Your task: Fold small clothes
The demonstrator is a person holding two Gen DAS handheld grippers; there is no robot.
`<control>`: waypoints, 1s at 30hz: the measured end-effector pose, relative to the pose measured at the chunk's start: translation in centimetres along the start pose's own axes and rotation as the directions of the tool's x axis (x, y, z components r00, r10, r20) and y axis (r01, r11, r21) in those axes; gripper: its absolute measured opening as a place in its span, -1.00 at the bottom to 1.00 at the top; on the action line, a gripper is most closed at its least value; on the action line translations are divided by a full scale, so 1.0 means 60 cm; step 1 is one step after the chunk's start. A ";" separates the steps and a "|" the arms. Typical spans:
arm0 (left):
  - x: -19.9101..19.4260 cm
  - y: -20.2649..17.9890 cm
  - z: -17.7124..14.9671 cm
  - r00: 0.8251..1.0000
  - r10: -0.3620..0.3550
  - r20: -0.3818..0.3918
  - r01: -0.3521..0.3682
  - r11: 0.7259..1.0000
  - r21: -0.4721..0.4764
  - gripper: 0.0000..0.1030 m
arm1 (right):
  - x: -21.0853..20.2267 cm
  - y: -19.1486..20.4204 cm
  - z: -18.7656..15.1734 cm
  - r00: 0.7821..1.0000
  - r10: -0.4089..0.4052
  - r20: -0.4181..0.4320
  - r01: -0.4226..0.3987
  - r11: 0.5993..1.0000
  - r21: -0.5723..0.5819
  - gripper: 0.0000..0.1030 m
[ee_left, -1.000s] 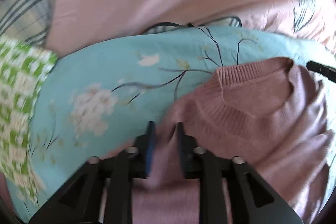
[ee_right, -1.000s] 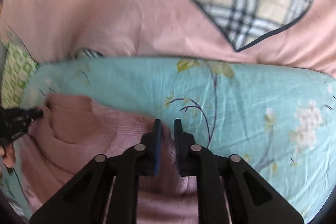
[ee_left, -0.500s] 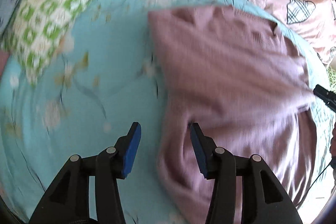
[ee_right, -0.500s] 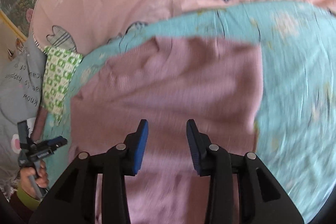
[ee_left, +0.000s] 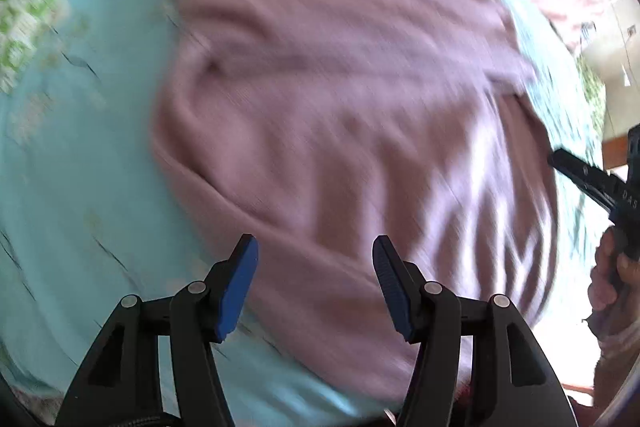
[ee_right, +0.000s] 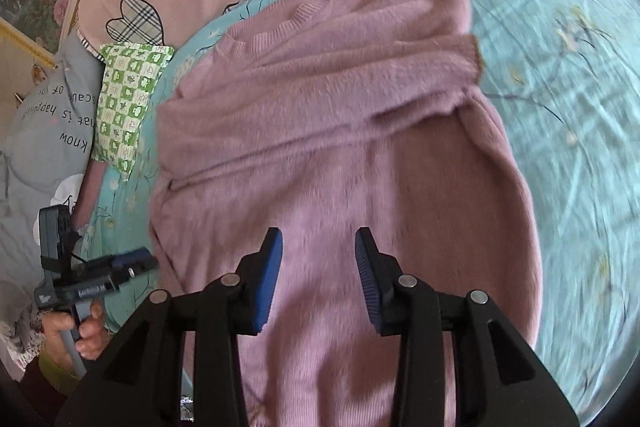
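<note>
The right gripper [ee_right: 318,259] hangs over the lower body of the pink sweater [ee_right: 340,131], its jaws parted and empty. The left gripper [ee_left: 314,267] is above the sweater's side edge; its jaws are opening and nothing is pressed between them. The sweater lies flat on the turquoise floral sheet [ee_right: 560,107], its sleeves [ee_right: 360,75] already folded across the chest. It looks soft, fluffy and light, so it will sag and stretch. I judge the best hold is the thick hem, one gripper at each bottom corner.
</note>
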State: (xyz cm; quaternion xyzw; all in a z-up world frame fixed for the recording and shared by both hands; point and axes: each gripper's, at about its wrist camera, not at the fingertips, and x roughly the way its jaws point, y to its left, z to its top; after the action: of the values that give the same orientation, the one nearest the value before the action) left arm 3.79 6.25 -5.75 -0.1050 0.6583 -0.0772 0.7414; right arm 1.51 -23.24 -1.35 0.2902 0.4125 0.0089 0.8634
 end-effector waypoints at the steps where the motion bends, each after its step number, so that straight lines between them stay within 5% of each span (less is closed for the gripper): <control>1: 0.010 -0.010 -0.009 0.998 -0.038 -0.048 0.038 0.999 -0.011 0.17 | -0.006 -0.001 -0.009 1.000 0.001 0.004 -0.001 1.000 0.009 -0.24; 6: 0.079 -0.039 -0.032 0.952 -0.130 -0.279 0.093 0.986 -0.142 0.17 | -0.040 -0.005 -0.054 0.999 -0.003 0.033 0.002 1.000 0.029 -0.24; 11: 0.089 -0.050 -0.022 0.944 -0.160 -0.290 0.097 0.971 -0.219 0.52 | -0.065 -0.017 -0.098 0.998 -0.004 0.059 0.001 0.998 0.060 -0.24; 15: 0.099 -0.064 -0.007 0.946 -0.133 -0.297 0.069 0.973 -0.219 0.54 | -0.079 -0.027 -0.125 0.997 -0.029 0.071 0.024 0.997 0.073 -0.24; 19: 0.123 -0.089 -0.004 0.954 -0.036 -0.299 0.002 0.993 -0.115 0.48 | -0.095 -0.035 -0.148 0.996 -0.039 0.086 0.031 0.995 0.090 -0.24; 21: 0.114 -0.113 -0.011 0.966 0.039 -0.255 -0.044 0.999 -0.016 0.19 | -0.105 -0.042 -0.155 0.994 -0.044 0.097 0.034 0.994 0.104 -0.24; 22: 0.110 -0.120 -0.014 0.969 0.056 -0.239 -0.055 0.998 0.011 -0.16 | -0.110 -0.045 -0.159 0.993 -0.049 0.105 0.037 0.993 0.108 -0.24; 23: 0.101 -0.120 -0.022 0.975 0.053 -0.218 -0.048 0.998 0.030 -0.49 | -0.117 -0.048 -0.162 0.992 -0.056 0.112 0.043 0.993 0.111 -0.24; 25: 0.084 -0.108 -0.035 0.980 0.013 -0.200 -0.008 1.000 0.025 -0.82 | -0.131 -0.055 -0.167 0.989 -0.074 0.129 0.059 0.992 0.114 -0.24; 30: 0.032 -0.055 -0.097 0.988 -0.047 -0.145 0.047 0.999 -0.005 -0.86 | -0.157 -0.075 -0.184 0.984 -0.106 0.144 0.090 0.989 0.116 -0.24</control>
State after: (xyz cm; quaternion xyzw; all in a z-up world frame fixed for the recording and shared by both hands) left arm -1.66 2.29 -7.40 -0.1150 0.7078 -0.1016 0.6895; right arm -13.62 -23.95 -2.42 0.3163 0.3602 -0.0780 0.8742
